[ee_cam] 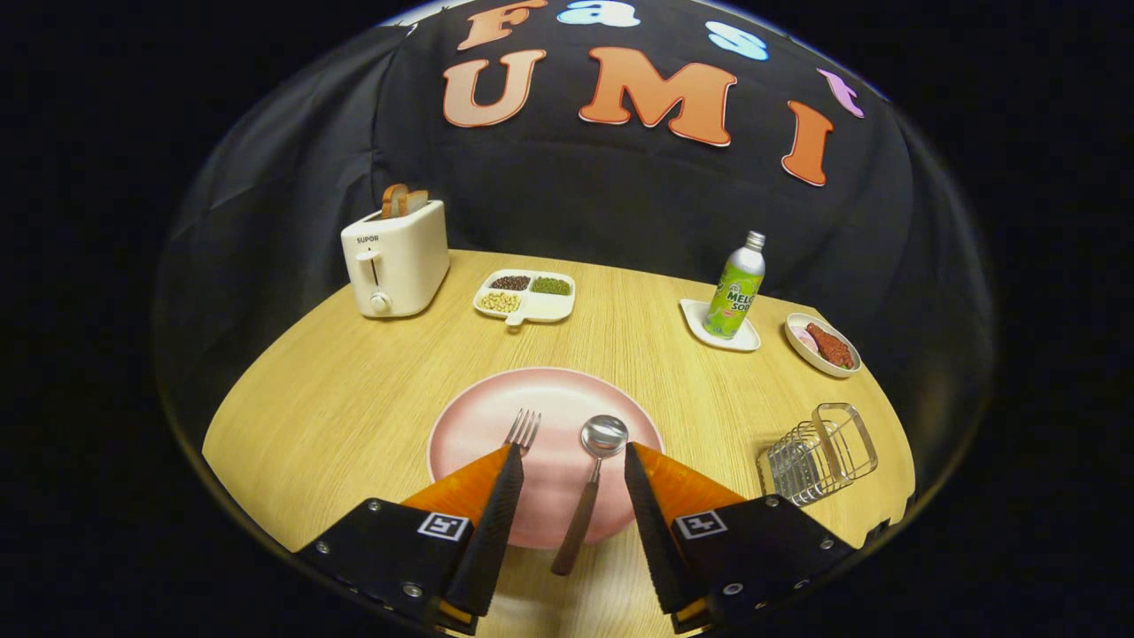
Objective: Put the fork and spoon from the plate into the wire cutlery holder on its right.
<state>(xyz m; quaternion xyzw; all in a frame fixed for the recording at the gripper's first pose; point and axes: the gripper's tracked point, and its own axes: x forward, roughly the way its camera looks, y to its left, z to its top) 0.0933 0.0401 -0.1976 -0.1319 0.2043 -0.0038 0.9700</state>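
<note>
A pale wood-grain bench (354, 390) is backed by black cloth. Near its front edge a pink plate (549, 416) carries a fork (523, 430) and spoon (592, 478) — the wire cutlery holder (819, 454) stands toward the right edge. The tool (571, 465) is held open, gripping nothing.

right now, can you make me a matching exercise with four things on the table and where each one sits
Things:
1. spoon
2. fork
3. wire cutlery holder
4. bottle

Places:
A. on the small white tray at the back of the table
B. on the pink plate, its tines just above the left finger's tip
C. on the table, right of the plate, holding nothing
D. on the plate, between the open fingers of the gripper

Pairs: 1-D, 2-B, 3-C, 4-A
</note>
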